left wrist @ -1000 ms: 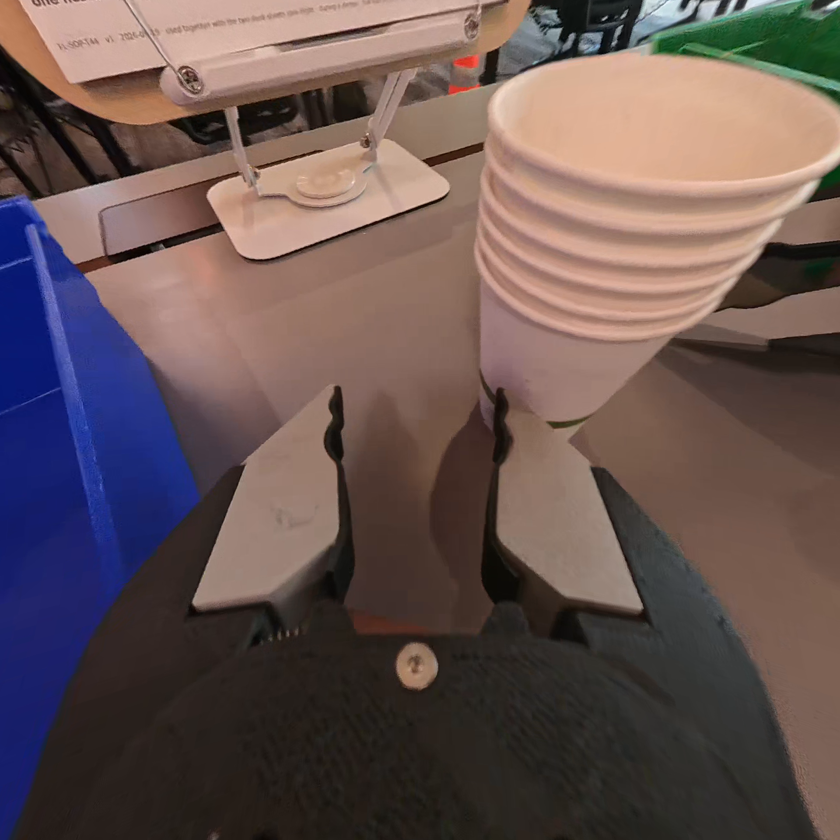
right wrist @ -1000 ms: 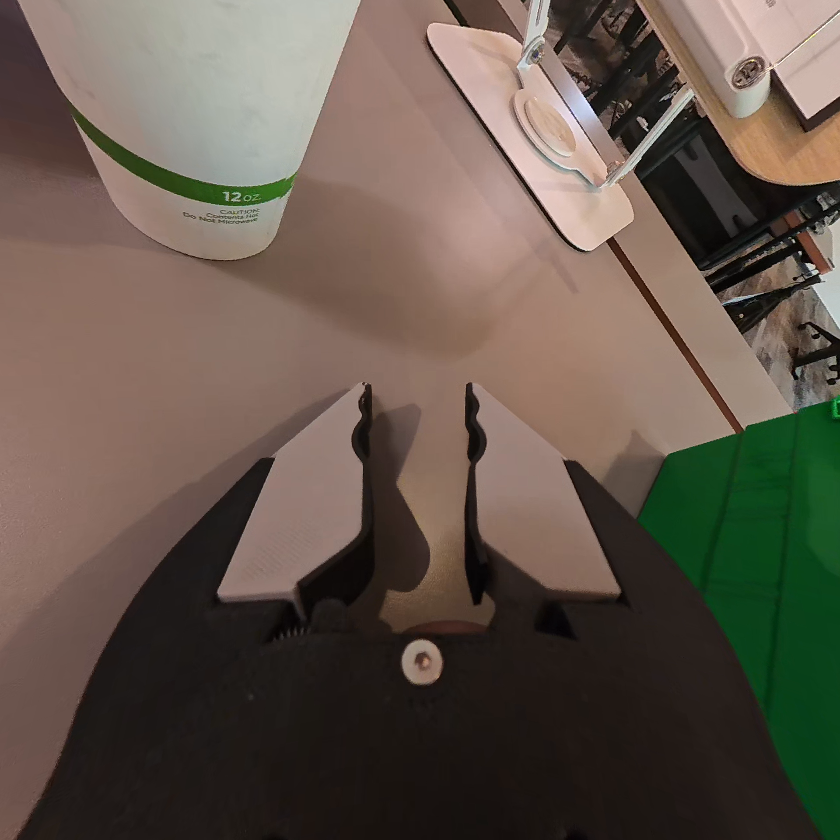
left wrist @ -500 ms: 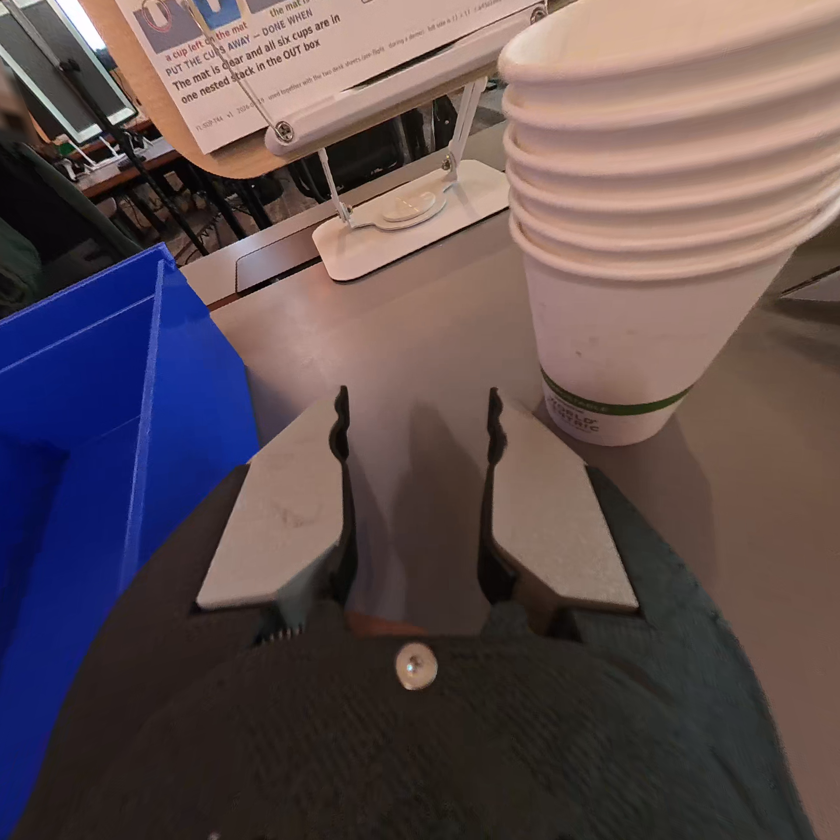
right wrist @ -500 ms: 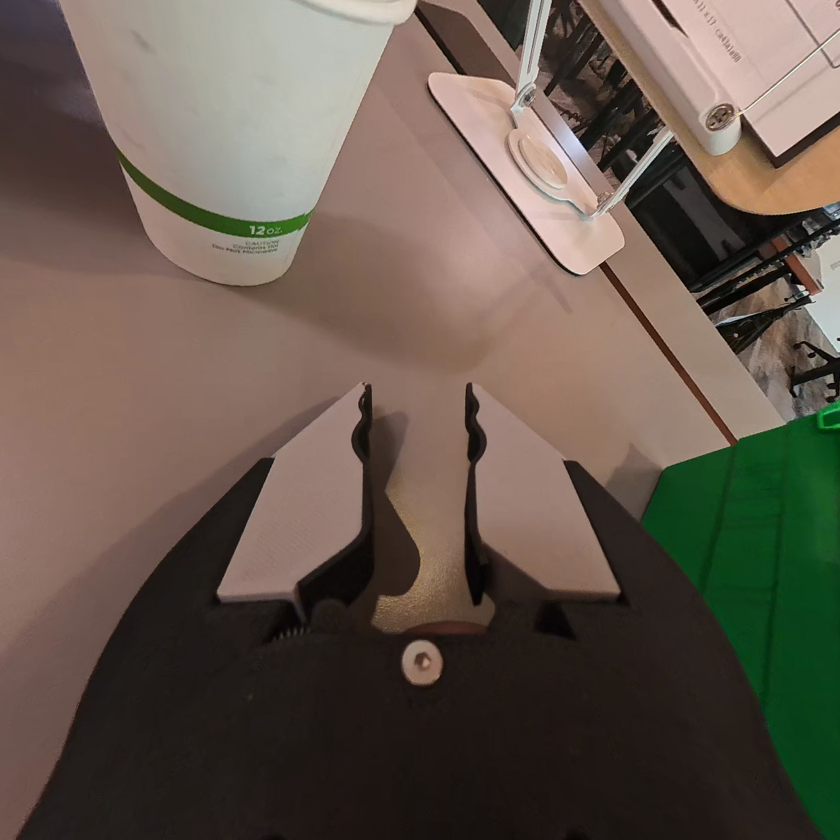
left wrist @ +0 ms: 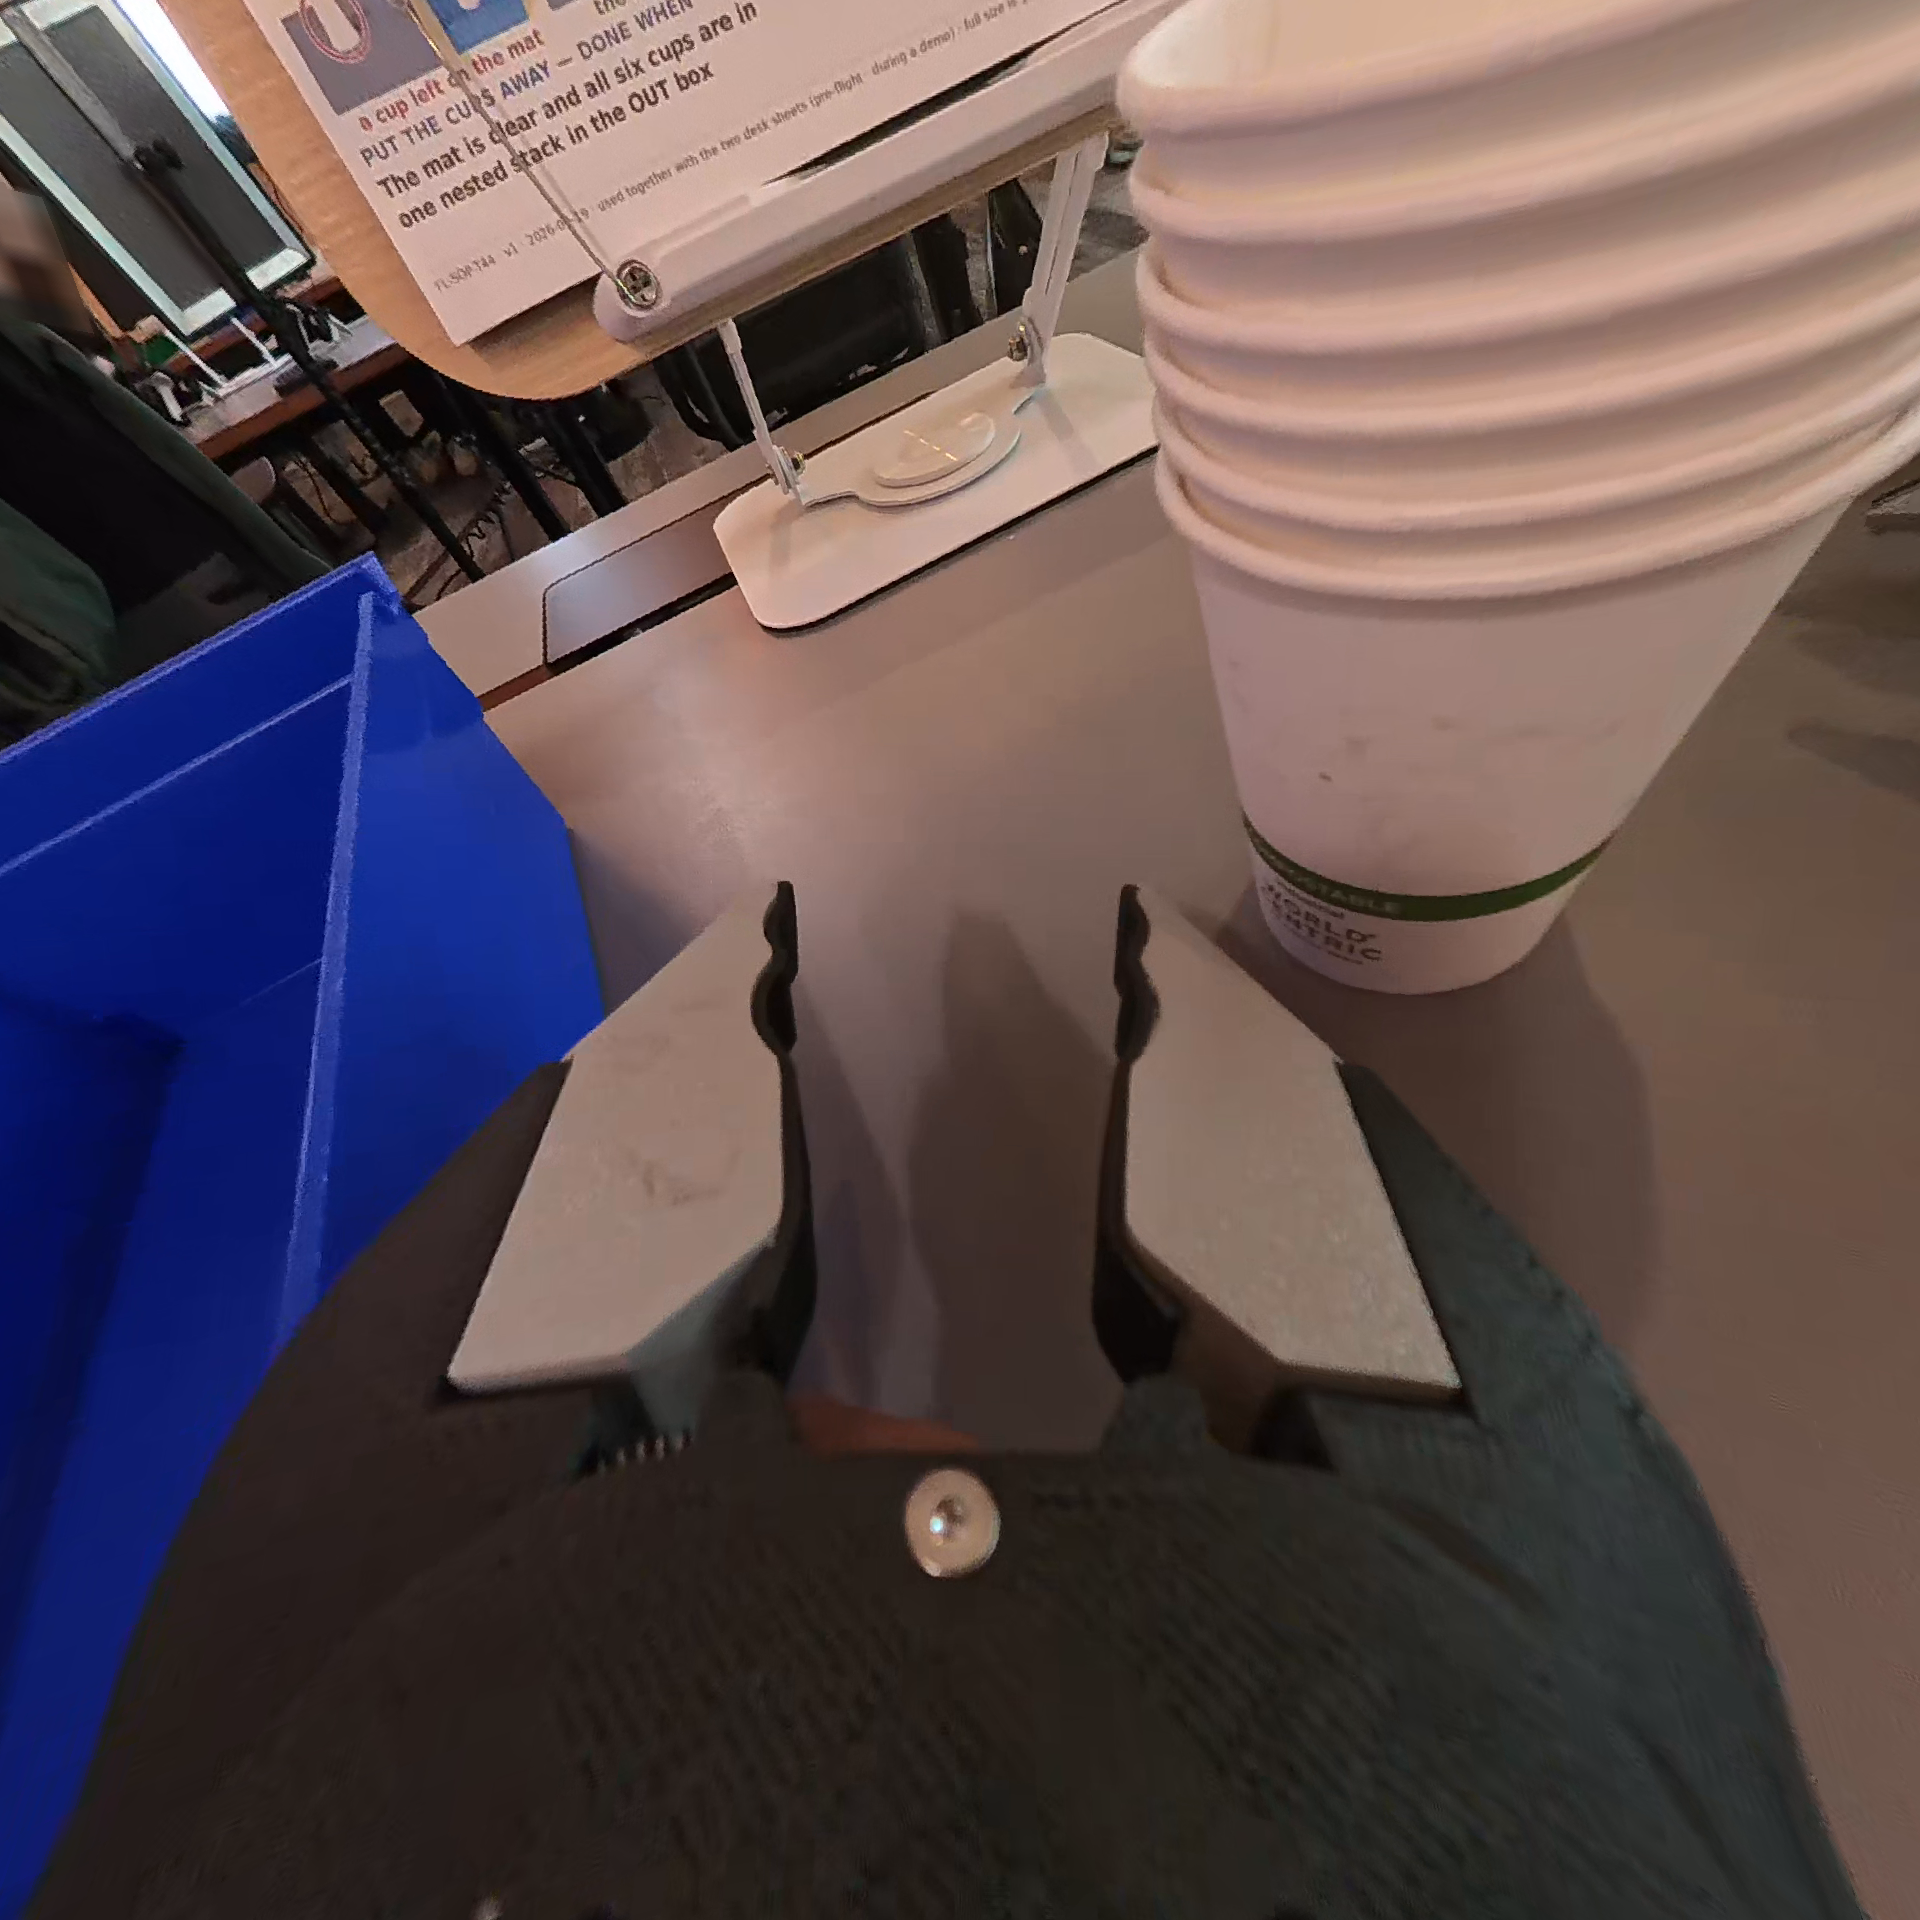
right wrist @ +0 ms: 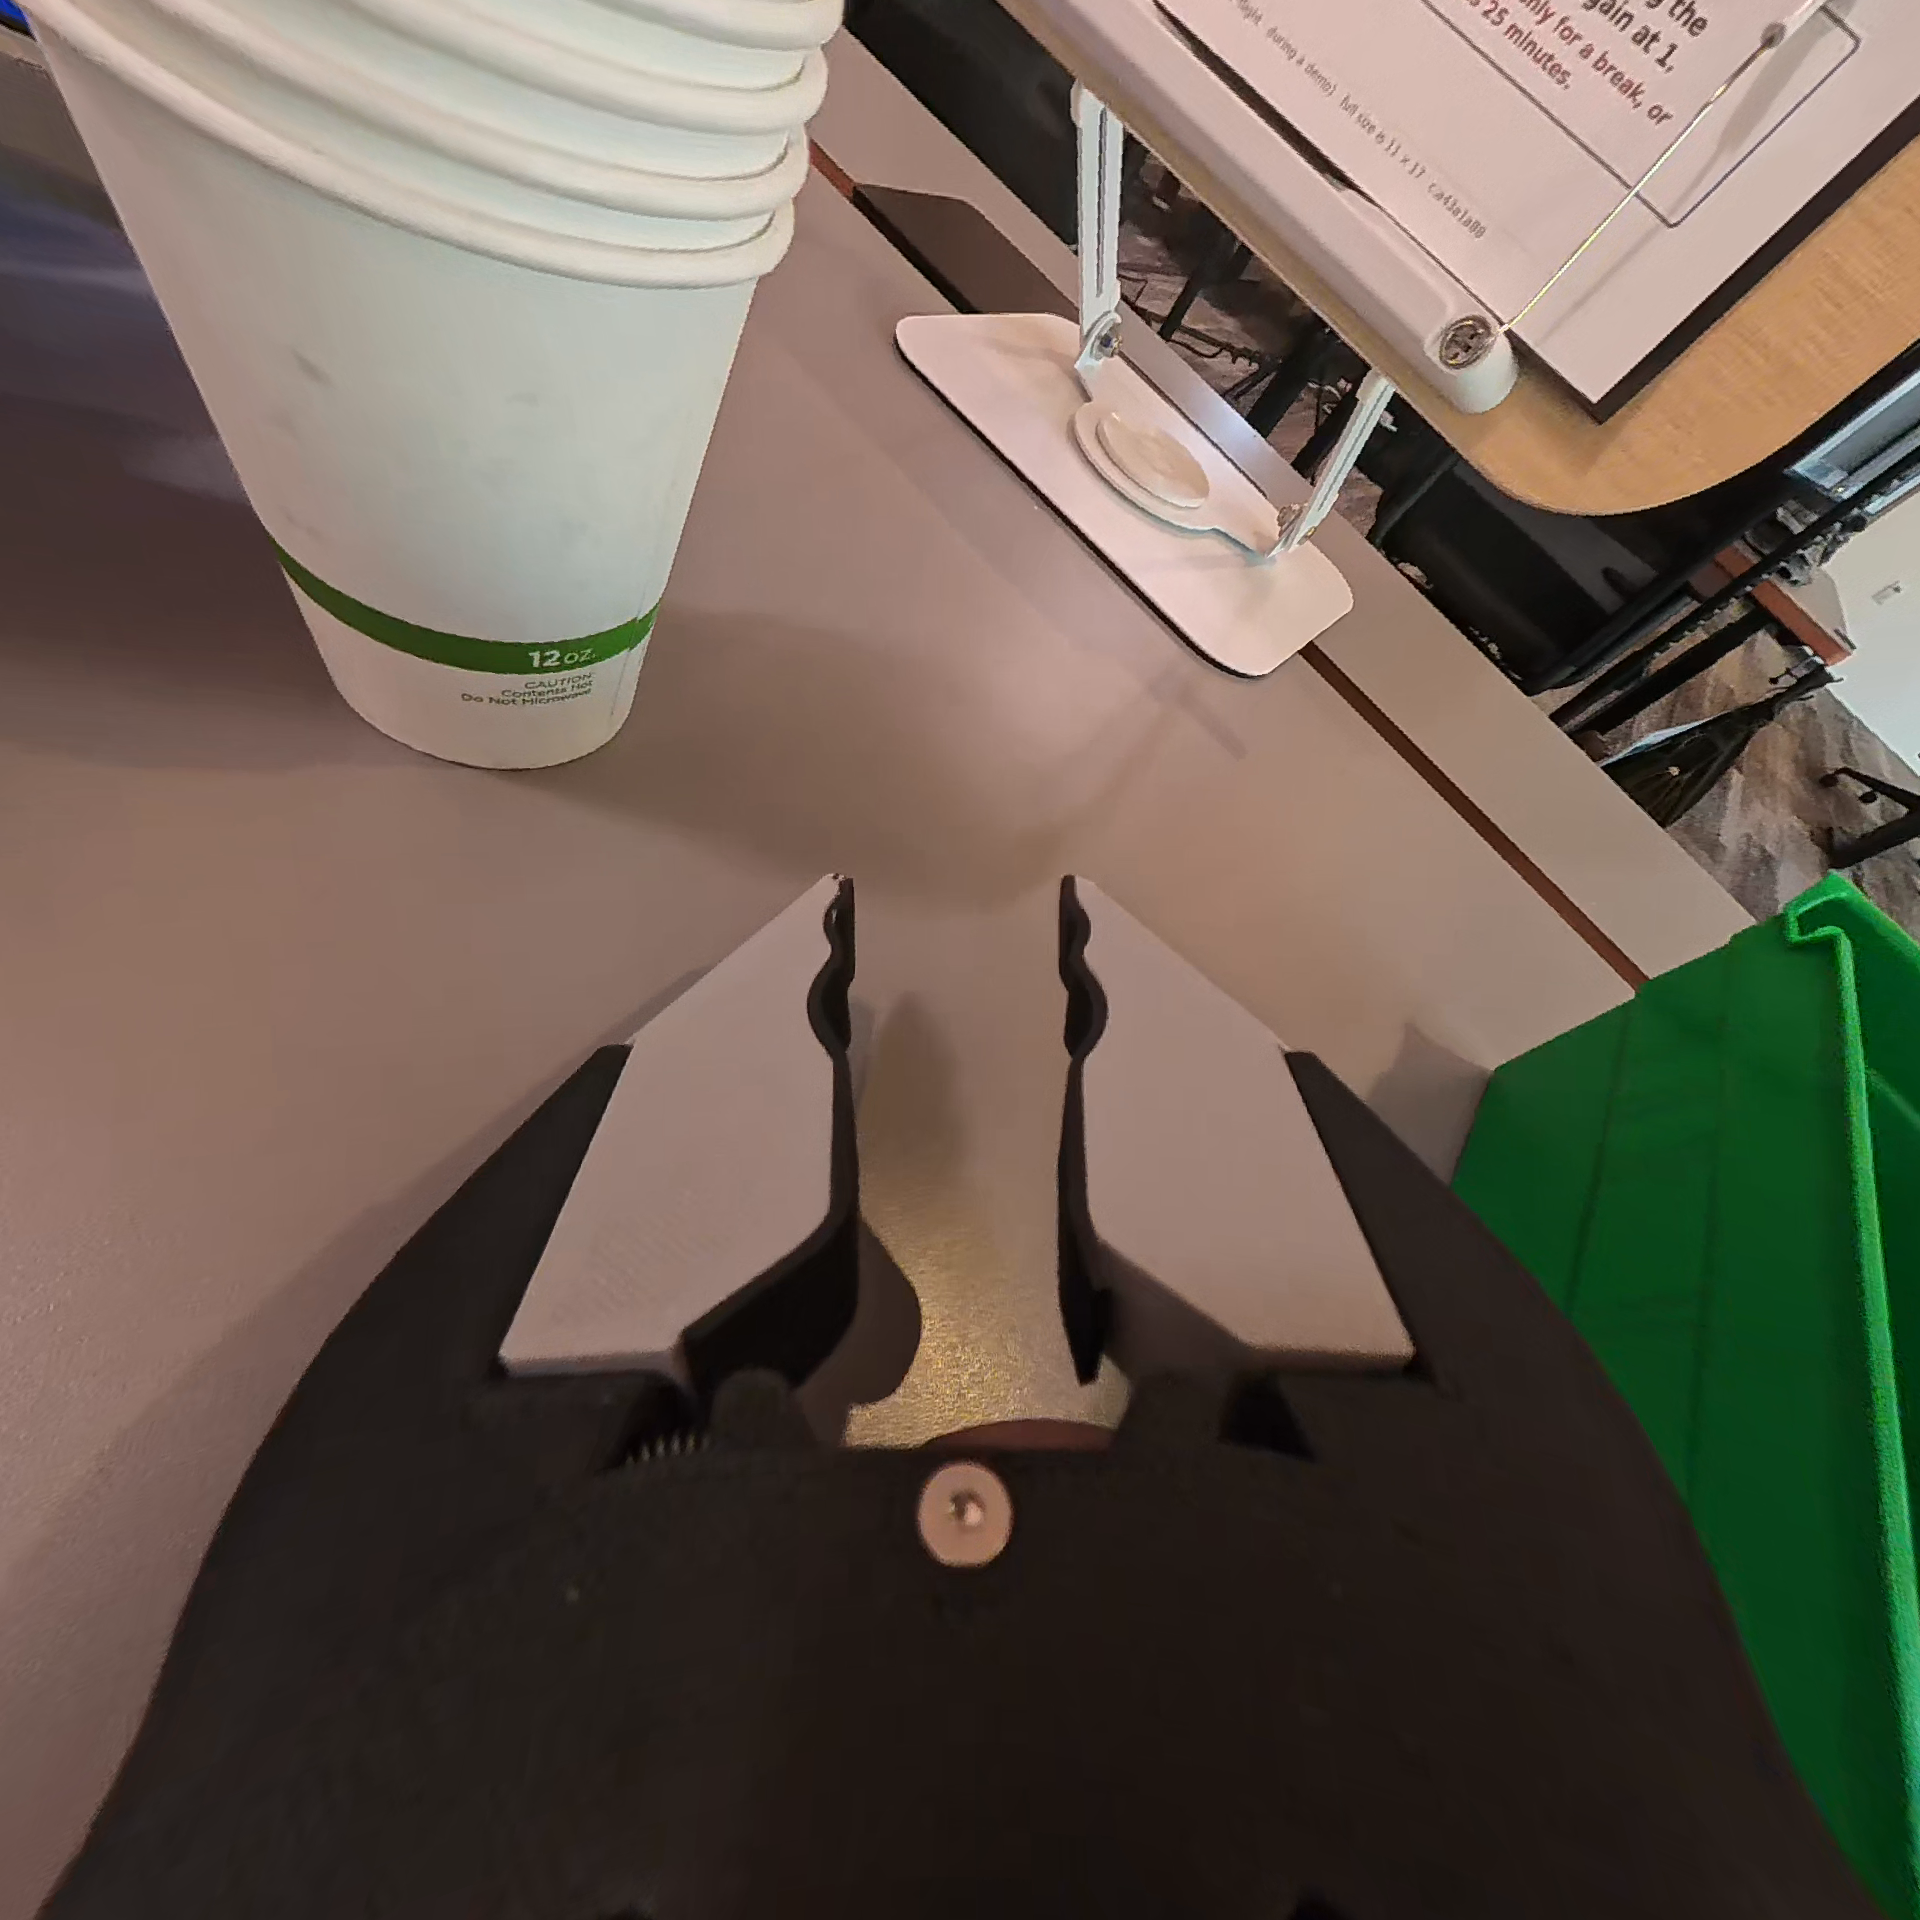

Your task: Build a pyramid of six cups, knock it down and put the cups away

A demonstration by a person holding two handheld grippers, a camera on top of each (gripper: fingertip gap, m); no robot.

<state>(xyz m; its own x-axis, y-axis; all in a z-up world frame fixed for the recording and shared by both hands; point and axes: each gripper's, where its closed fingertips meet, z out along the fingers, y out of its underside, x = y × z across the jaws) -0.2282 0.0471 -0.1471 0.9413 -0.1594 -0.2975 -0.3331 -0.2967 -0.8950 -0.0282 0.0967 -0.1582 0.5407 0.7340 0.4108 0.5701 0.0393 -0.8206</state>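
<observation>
Grey tabletop [left wrist: 935, 727] stretches ahead of both parted, empty tools: the nested cup stack [left wrist: 1455, 644] stands ahead-right of the left gripper [left wrist: 951, 935] and ahead-left of the right gripper [right wrist: 954, 935]. A careless sideways brush could likely topple the tall stack.
</observation>
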